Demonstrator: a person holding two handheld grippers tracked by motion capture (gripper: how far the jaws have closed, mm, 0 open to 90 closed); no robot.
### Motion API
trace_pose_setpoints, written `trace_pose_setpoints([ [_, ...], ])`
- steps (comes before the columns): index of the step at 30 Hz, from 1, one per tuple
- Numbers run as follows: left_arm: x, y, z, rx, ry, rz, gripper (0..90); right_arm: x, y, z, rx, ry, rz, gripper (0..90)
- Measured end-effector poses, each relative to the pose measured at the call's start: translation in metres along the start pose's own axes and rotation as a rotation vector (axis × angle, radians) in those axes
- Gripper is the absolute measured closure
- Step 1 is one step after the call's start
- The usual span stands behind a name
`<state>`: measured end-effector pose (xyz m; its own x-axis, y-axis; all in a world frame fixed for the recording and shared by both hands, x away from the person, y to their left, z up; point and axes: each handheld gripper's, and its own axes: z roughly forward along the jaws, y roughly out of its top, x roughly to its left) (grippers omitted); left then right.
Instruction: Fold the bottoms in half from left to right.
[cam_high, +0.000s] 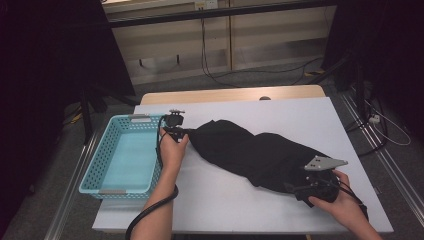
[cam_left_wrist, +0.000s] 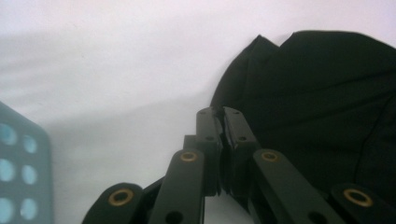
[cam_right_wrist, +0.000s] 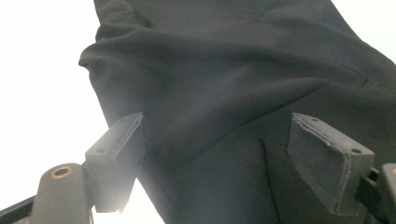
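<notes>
Two claws on the black cloth (cam_high: 260, 152): left claw (cam_left_wrist: 222, 114) pinched on its edge, right claw (cam_right_wrist: 233, 154) wide astride it.

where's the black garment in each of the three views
High view: the black garment lies slantwise across the middle of the white table, from the left gripper to the right gripper.
Left gripper view: it takes up the right side, its edge at the closed fingers.
Right gripper view: it covers the middle and right, running between the two open fingers.
Shared landmark: the white table under it.
</notes>
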<state>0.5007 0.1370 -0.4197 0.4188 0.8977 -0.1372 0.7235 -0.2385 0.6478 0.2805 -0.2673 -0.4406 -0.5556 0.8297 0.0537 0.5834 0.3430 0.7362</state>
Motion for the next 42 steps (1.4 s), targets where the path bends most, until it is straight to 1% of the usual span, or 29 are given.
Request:
trace_pose_setpoints([
  [3,0.002,0.003,-0.005,-0.011,-0.003,-0.013,86.0,0.000,0.000,0.000,-0.001,0.000,-0.001,19.7],
  [5,0.003,0.004,-0.007,-0.012,0.023,-0.004,85.9,0.001,0.000,-0.001,-0.001,0.000,-0.003,19.7],
  [7,0.003,0.004,-0.008,0.010,0.032,0.000,86.0,0.001,0.000,-0.001,-0.002,0.001,-0.003,19.7],
  [10,0.004,0.003,-0.010,0.010,0.049,0.013,85.9,0.001,0.000,-0.001,-0.003,0.000,-0.005,19.7],
  [12,0.004,0.002,-0.010,-0.001,0.056,0.013,84.4,0.001,0.000,-0.002,-0.004,-0.001,-0.004,19.7],
  [13,0.003,0.003,-0.011,-0.020,0.076,0.020,77.5,0.001,0.000,-0.002,-0.005,-0.001,-0.004,19.7],
  [14,0.003,0.003,-0.011,-0.031,0.097,0.040,64.4,0.001,0.000,-0.002,-0.006,-0.002,-0.005,19.7],
  [15,0.003,0.003,-0.011,-0.033,0.089,0.039,59.1,0.001,0.000,-0.002,-0.007,-0.001,-0.006,19.7],
  [16,0.003,0.004,-0.011,-0.036,0.071,0.030,57.6,0.001,0.001,-0.002,-0.008,-0.001,-0.005,19.7],
  [17,0.003,0.004,-0.009,-0.038,0.062,0.031,52.5,0.001,0.001,-0.002,-0.008,0.000,-0.005,19.7],
  [19,0.001,0.004,-0.006,-0.034,0.063,0.061,47.0,0.002,0.001,-0.001,-0.005,0.005,-0.006,19.7],
  [20,0.001,0.004,-0.006,-0.034,0.063,0.061,45.5,0.002,0.001,0.000,-0.003,0.005,-0.008,19.6],
  [21,0.000,0.004,-0.003,-0.041,0.052,0.068,45.5,0.002,0.001,0.000,-0.003,0.005,-0.008,19.6],
  [23,-0.002,0.004,0.006,-0.046,0.031,0.104,39.7,0.003,0.002,0.001,-0.004,0.010,-0.011,19.6],
  [24,-0.003,0.004,0.010,-0.047,0.017,0.106,39.3,0.004,0.002,0.001,-0.005,0.012,-0.014,19.6],
  [25,-0.003,0.003,0.013,-0.040,0.022,0.106,40.1,0.004,0.002,0.001,-0.003,0.014,-0.014,19.6],
  [26,-0.004,0.002,0.016,-0.035,0.032,0.123,40.1,0.004,0.003,0.001,-0.002,0.017,-0.014,19.6],
  [27,-0.004,0.002,0.019,-0.033,0.029,0.133,41.4,0.004,0.002,0.002,-0.003,0.018,-0.014,19.6],
  [29,-0.005,0.000,0.024,-0.041,0.033,0.146,45.9,0.004,0.002,0.003,0.001,0.021,-0.015,19.6],
  [30,-0.005,-0.001,0.027,-0.032,0.031,0.155,49.5,0.005,0.002,0.004,0.001,0.023,-0.017,19.6],
  [31,-0.005,-0.001,0.027,-0.032,0.031,0.155,53.9,0.005,0.002,0.004,0.001,0.023,-0.017,19.6],
  [32,-0.006,-0.003,0.032,-0.019,0.004,0.148,54.3,0.006,0.003,0.004,0.003,0.026,-0.019,19.6],
  [33,-0.007,-0.005,0.034,0.002,0.001,0.154,58.3,0.006,0.003,0.005,0.003,0.026,-0.022,19.6],
  [34,-0.008,-0.006,0.035,-0.007,-0.014,0.145,62.9,0.007,0.003,0.005,0.004,0.027,-0.022,19.6],
  [36,-0.009,-0.006,0.035,0.003,-0.045,0.121,74.2,0.007,0.003,0.005,0.004,0.031,-0.024,19.6],
  [37,-0.009,-0.006,0.035,0.003,-0.045,0.121,79.6,0.007,0.003,0.005,0.004,0.031,-0.024,19.6],
  [38,-0.011,-0.005,0.034,0.016,-0.032,0.138,81.5,0.008,0.003,0.005,0.004,0.031,-0.026,19.5],
  [40,-0.012,-0.003,0.032,0.029,-0.026,0.149,86.7,0.008,0.003,0.005,0.005,0.031,-0.026,19.5],
  [42,-0.010,-0.002,0.031,0.027,-0.029,0.131,88.5,0.007,0.003,0.005,0.005,0.030,-0.025,19.5],
])
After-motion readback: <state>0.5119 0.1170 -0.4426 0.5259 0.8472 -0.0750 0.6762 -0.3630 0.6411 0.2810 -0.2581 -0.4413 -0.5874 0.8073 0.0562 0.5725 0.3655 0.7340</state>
